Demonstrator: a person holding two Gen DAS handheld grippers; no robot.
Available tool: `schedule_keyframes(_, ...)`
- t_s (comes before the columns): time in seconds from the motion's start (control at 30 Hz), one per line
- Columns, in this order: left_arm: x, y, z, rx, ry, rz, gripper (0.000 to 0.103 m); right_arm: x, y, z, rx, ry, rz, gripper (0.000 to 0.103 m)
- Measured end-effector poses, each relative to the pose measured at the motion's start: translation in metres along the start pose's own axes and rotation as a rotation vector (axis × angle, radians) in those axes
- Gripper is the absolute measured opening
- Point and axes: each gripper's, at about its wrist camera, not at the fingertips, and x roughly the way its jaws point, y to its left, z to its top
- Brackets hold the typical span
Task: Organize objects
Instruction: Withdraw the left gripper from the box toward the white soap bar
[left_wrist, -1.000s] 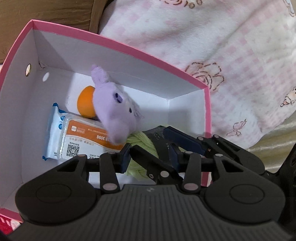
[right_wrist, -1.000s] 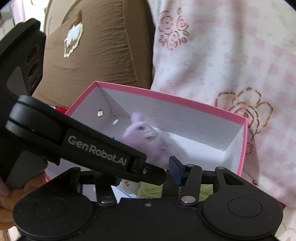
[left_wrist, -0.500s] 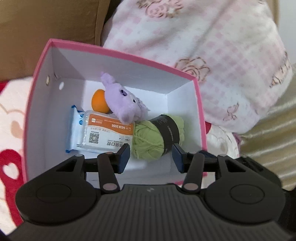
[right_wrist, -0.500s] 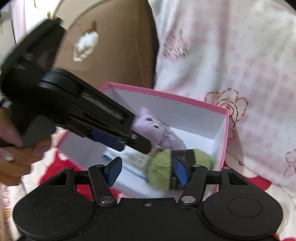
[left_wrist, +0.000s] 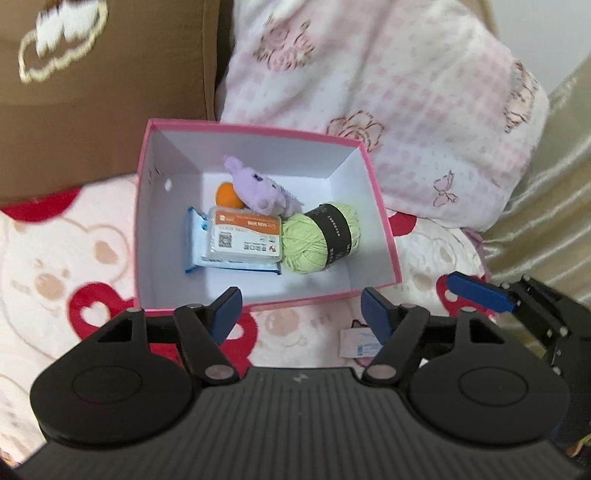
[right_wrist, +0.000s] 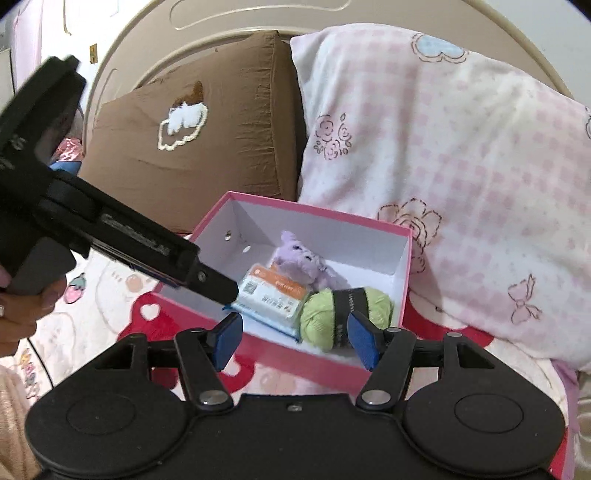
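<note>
A pink box (left_wrist: 380, 218) with a white inside stands on the bed; it also shows in the right wrist view (right_wrist: 404, 280). In it lie a purple plush toy (left_wrist: 258, 190), an orange ball (left_wrist: 227, 195), a wipes pack with an orange-labelled packet on it (left_wrist: 242, 242) and a green yarn ball (left_wrist: 319, 238). My left gripper (left_wrist: 301, 314) is open and empty, held back above the box's near edge. My right gripper (right_wrist: 295, 338) is open and empty, near the box's front wall. The yarn (right_wrist: 347, 315) and plush (right_wrist: 301, 262) show there too.
A brown pillow (right_wrist: 192, 140) and a pink checked pillow (right_wrist: 461, 177) lie behind the box. The box rests on a pink blanket with red hearts (left_wrist: 55, 266). A small paper tag (left_wrist: 358, 343) lies on the blanket. The left gripper's body (right_wrist: 110, 236) crosses the right view.
Both grippers have pulled back and up from the box. The purple plush, close to the left fingers a second ago, now lies in the box. Both grippers have opened wider.
</note>
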Motion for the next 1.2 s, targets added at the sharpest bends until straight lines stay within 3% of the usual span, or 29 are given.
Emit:
schedule_keyframes(0.33, -0.053, -0.01, -0.034, 0.053, -0.024, -0.023, 0.072, -0.045, 0.029, -0.016, 0.061, -0.011, 0.031, 0.068)
schedule_keyframes(0.47, -0.073, -0.015, -0.051, 0.08, -0.012, -0.077, 0.072, -0.059, 0.034, -0.022, 0.088, -0.014, 0.022, 0.068)
schedule_keyframes(0.63, -0.09, -0.021, -0.068, 0.113, -0.024, -0.067, 0.074, -0.074, 0.039, -0.032, 0.108, -0.015, 0.023, 0.069)
schedule_keyframes(1.2, -0.057, -0.022, -0.113, 0.15, 0.119, -0.031, 0.075, -0.079, 0.044, -0.075, 0.144, 0.044, 0.043, 0.071)
